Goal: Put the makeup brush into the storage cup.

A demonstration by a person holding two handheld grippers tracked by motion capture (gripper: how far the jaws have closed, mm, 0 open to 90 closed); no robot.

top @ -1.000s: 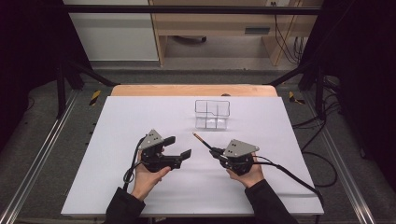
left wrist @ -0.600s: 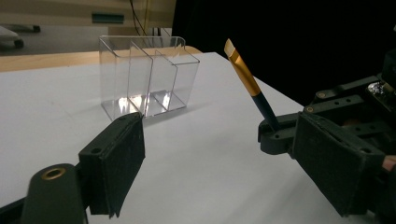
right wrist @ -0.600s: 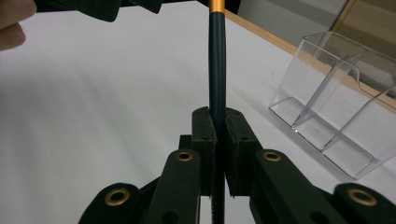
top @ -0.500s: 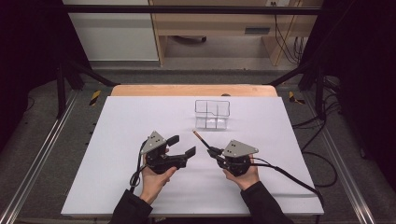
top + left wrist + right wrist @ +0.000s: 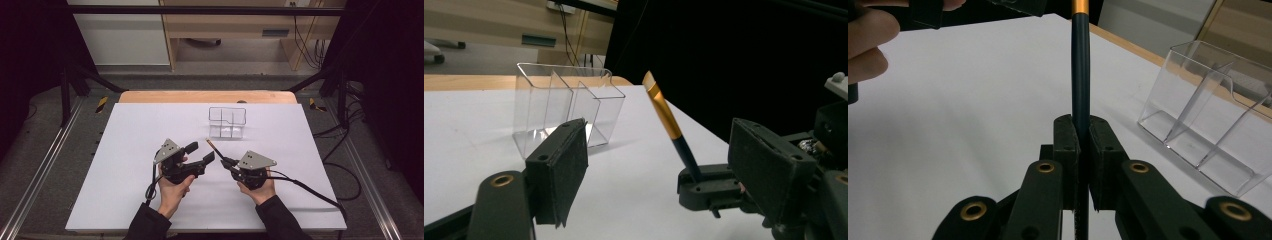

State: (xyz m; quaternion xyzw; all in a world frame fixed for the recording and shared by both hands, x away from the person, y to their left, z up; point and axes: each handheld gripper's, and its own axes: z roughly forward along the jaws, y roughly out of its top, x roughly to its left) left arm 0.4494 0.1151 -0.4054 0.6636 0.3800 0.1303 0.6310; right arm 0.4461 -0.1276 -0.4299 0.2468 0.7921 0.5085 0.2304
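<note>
Your right gripper (image 5: 1079, 150) is clamping its two jaws on the dark handle of a small brush (image 5: 1080, 80). The pads (image 5: 1066, 150) are pressing on the handle from both sides, so the brush is standing out straight from the jaws. In the left gripper view the brush (image 5: 666, 117) is rising at a slant from the right gripper (image 5: 704, 180), with a gold ferrule and a pale tip at its upper end. In the high view the brush (image 5: 214, 148) is pointing away from you and to the left, toward the near side of the clear plastic organizer (image 5: 227, 121).

Your left gripper (image 5: 201, 153) is holding its jaws wide apart, with nothing between them. One pad (image 5: 569, 165) is showing at the left of its own view and the other at the right, and the brush is appearing between them, farther off. The two grippers are staying near each other above the white table top (image 5: 125, 150), each one in a hand (image 5: 172, 192).

The organizer (image 5: 566, 107) is standing upright on the table, beyond both grippers, with thin walls dividing it into compartments. I cannot tell if something is inside it.
</note>
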